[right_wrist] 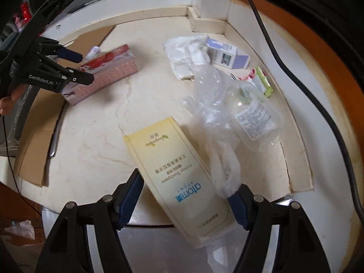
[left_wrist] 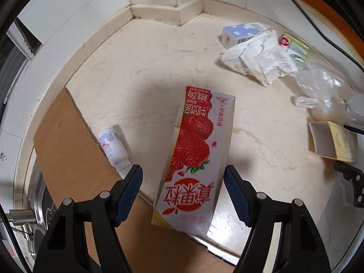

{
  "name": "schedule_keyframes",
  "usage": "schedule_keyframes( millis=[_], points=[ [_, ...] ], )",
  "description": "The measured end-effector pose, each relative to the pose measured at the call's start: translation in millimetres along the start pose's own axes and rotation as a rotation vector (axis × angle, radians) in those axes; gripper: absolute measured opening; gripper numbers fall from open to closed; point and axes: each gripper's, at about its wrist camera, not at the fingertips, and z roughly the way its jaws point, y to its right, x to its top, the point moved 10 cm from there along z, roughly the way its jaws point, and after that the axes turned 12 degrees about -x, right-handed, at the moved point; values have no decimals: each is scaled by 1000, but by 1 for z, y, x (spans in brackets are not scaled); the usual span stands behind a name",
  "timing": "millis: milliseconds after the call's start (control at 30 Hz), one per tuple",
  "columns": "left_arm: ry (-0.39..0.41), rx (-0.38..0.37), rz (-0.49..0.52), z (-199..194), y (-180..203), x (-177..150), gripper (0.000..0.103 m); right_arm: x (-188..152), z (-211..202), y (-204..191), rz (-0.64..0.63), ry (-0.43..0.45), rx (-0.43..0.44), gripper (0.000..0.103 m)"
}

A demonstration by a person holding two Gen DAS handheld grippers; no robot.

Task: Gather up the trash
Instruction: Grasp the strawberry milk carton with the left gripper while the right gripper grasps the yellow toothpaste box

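A strawberry milk carton [left_wrist: 193,159] lies on the pale counter [left_wrist: 147,68], and my left gripper [left_wrist: 183,170] hangs over it, open, its pads a little off either side. In the right wrist view the same carton [right_wrist: 109,72] lies under the left gripper [right_wrist: 75,68]. A yellow toothpaste box [right_wrist: 179,177] lies between the open fingers of my right gripper [right_wrist: 186,186]. A clear plastic bag [right_wrist: 211,113] rests against the right fingertip [right_wrist: 236,195]. Nothing is gripped.
Crumpled white paper [left_wrist: 261,56], a blue-white carton [left_wrist: 241,33], a green packet [left_wrist: 295,45] and a clear bottle [right_wrist: 257,118] lie near the back corner. A small white bottle [left_wrist: 113,145] lies beside a cardboard sheet [left_wrist: 75,159]. A black cable [right_wrist: 295,79] runs along the right.
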Motion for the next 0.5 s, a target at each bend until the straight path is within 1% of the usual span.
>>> schedule_keyframes(
  millis=[100,200,233,267,300,367,433,500],
  points=[
    [-9,-4,-4,7,1,0,72,0,0,3,39,8,4,69],
    [-23,15,14,16,3,-1,72,-2,-2,3,55,5,-2,67],
    [-24,25,20,17,4,-1,71,-3,-3,2,53,6,-4,66],
    [-21,34,27,17,5,-1,63,-4,-5,1,51,5,-5,65],
    [-16,50,34,17,6,-1,58,-5,-6,0,50,4,-8,63],
    [5,78,42,15,8,-1,57,-5,-9,-3,56,3,-5,60],
    [27,103,54,9,11,-1,56,-3,-13,-6,75,4,-1,53],
    [47,130,67,2,13,-2,56,-4,-16,-7,96,-2,0,50]
  ],
)
